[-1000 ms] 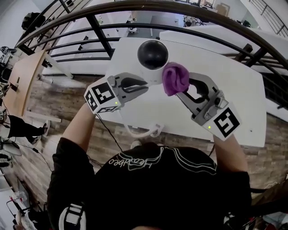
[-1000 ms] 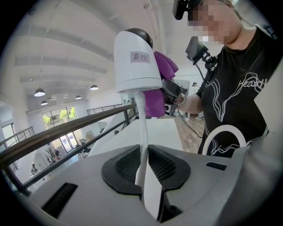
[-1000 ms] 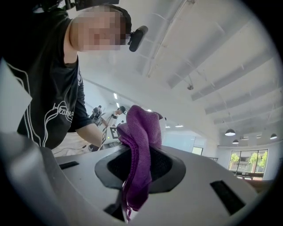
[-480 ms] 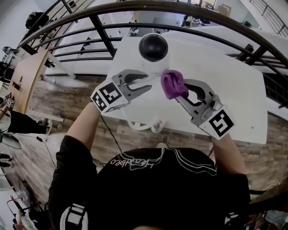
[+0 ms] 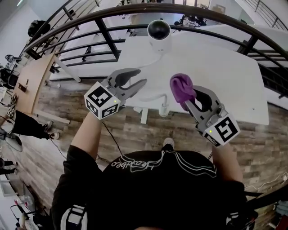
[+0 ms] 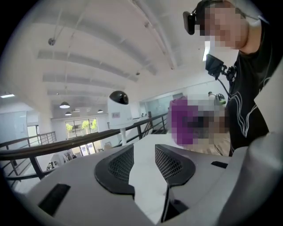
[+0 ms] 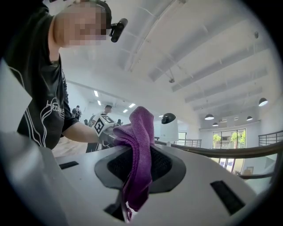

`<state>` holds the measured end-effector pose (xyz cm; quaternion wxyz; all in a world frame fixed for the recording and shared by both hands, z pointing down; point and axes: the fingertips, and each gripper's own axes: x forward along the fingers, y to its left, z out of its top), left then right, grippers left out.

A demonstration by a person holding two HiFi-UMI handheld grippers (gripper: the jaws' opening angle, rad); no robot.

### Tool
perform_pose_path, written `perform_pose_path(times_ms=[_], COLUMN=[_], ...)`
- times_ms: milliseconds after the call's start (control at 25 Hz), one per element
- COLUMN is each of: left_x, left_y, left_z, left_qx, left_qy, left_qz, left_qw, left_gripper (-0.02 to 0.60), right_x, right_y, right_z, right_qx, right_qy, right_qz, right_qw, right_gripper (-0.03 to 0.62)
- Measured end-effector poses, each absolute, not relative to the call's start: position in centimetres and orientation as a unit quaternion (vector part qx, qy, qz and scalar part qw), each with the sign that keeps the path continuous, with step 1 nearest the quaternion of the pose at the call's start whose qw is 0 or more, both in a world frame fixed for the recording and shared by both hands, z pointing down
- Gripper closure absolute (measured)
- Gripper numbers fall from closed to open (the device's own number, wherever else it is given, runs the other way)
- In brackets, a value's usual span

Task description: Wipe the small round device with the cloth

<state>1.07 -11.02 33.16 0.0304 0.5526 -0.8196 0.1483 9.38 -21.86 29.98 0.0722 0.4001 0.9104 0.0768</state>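
The small round device, a white body with a black dome, stands at the far edge of the white table. It also shows in the left gripper view and the right gripper view. My left gripper hangs well short of it, over the table's near left. Its jaws have just been opening and stand open with nothing between them. My right gripper is shut on the purple cloth, which bunches above the jaws and drapes between them.
A dark curved railing arcs behind the table. A white cable runs from the device towards the near edge and hangs below it. Wooden floor lies beneath. People stand in the distance at the left.
Both grippers have drawn back from the device towards me. The left jaws, which were at the device's white base, have come away and spread wider. The cloth has left the device's side.
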Motion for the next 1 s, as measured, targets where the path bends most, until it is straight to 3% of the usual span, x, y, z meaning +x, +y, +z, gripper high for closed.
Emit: perform_pose_path(times_ms=[120,320,640,1000], left_x=[8.0,17.3,29.7,34.0], left_y=[-10.0,-8.0,-7.5,-7.8], left_z=[31.5,30.1,30.1,28.5], left_qx=[0.562,0.538,0.555,0.523], left_qy=[-0.817,-0.841,-0.828,-0.85], left_qz=[0.127,0.023,-0.042,-0.047], left_qw=[0.026,0.051,0.068,0.049], left_gripper=[0.435,0.569,0.574,0.574], right_x=[14.7,22.6,30.6,35.2], right_y=[-20.6,-18.2,-15.0,-15.9], right_z=[29.0,28.2,30.0,30.4], right_qx=[0.385,0.37,0.362,0.378], right_qy=[0.918,0.926,0.931,0.923], right_qz=[0.06,0.029,-0.046,-0.075], right_qw=[0.073,0.071,0.026,-0.016], right_gripper=[0.527,0.527,0.528,0.528])
